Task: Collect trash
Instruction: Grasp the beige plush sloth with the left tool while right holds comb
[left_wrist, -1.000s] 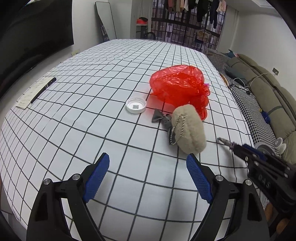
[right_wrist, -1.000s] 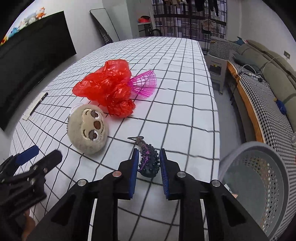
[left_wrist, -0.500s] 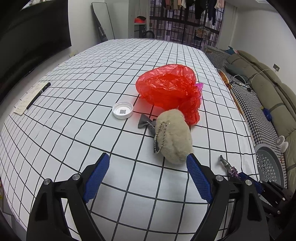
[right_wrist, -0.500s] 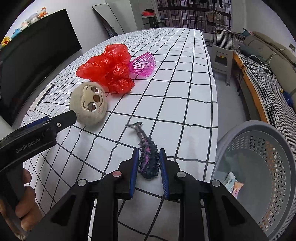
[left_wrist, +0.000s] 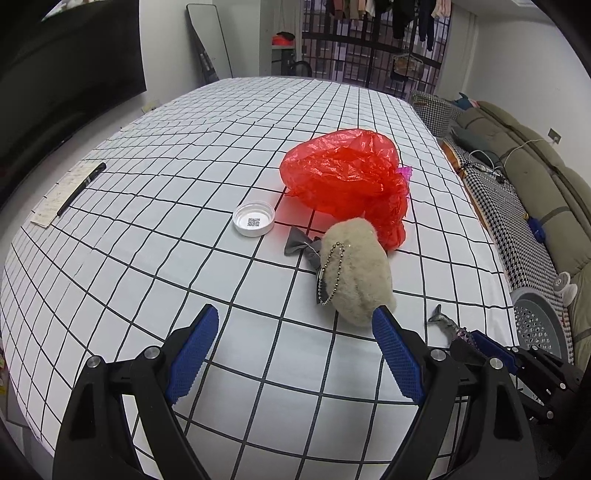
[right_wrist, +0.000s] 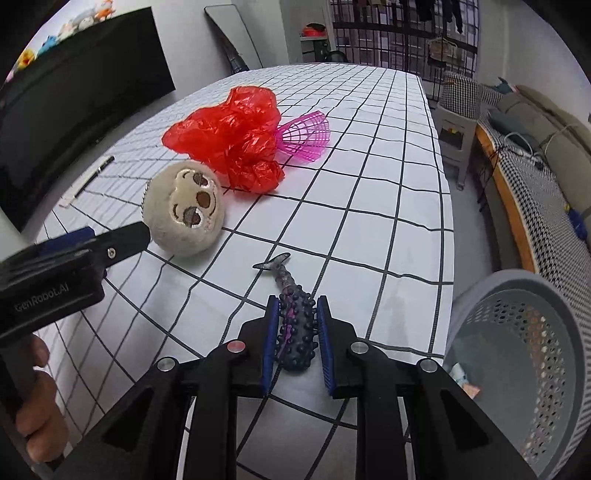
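right gripper (right_wrist: 295, 334) clamps studded toy (right_wrist: 295, 328) | tail points away

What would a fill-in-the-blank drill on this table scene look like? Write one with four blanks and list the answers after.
1. The right gripper is shut on the dark ____ toy fish.
2. The left gripper has its jaws ____.
3. The plush sloth head lies beside the crumpled ____ plastic bag.
4. The white bottle cap shows a ____ code inside.

Missing words: knobbly; open; red; QR
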